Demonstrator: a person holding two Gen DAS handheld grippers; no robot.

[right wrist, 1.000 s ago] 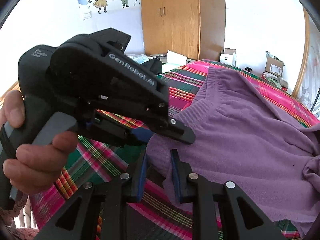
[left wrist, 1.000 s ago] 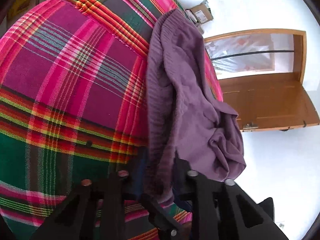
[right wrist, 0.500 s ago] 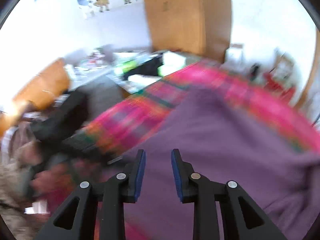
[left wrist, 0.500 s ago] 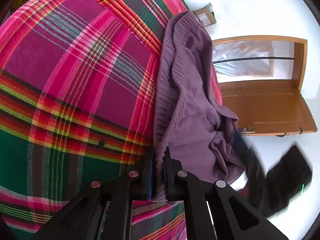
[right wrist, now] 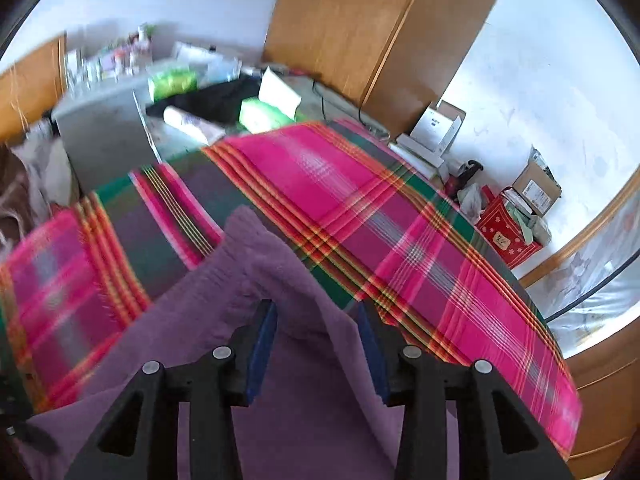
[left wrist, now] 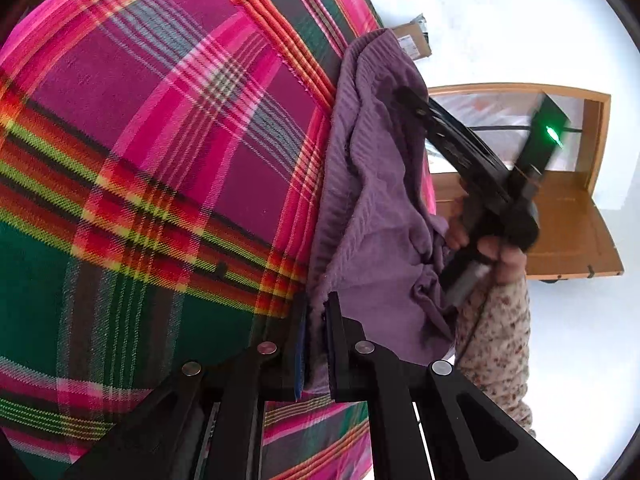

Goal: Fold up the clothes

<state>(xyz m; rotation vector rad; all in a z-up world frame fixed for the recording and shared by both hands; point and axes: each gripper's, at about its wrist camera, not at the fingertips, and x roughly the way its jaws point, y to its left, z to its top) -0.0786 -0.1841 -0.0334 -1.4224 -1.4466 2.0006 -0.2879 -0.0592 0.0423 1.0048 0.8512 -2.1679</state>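
A purple knit garment [left wrist: 372, 200] lies bunched along the right edge of a pink, green and red plaid bedcover [left wrist: 160, 160]. My left gripper [left wrist: 316, 320] is shut on the garment's ribbed edge. The right gripper [left wrist: 404, 94] shows in the left wrist view too, a hand [left wrist: 496, 248] holding it, its fingers reaching over the far part of the garment. In the right wrist view my right gripper [right wrist: 318, 316] is open, its blue pads either side of a raised fold of the purple garment [right wrist: 280, 300] on the plaid bedcover [right wrist: 380, 220].
A wooden wardrobe [right wrist: 360, 32] stands behind the bed. A cluttered grey table [right wrist: 120, 112] sits at the bed's far left. Boxes [right wrist: 436, 128] and a red carton [right wrist: 504, 232] lie on the floor along the white wall. A wooden door [left wrist: 560, 216] is beyond the bed's edge.
My left gripper closed on the garment's ribbed edge. The right gripper swung away from beside the left one to the garment's far part and opened wider.
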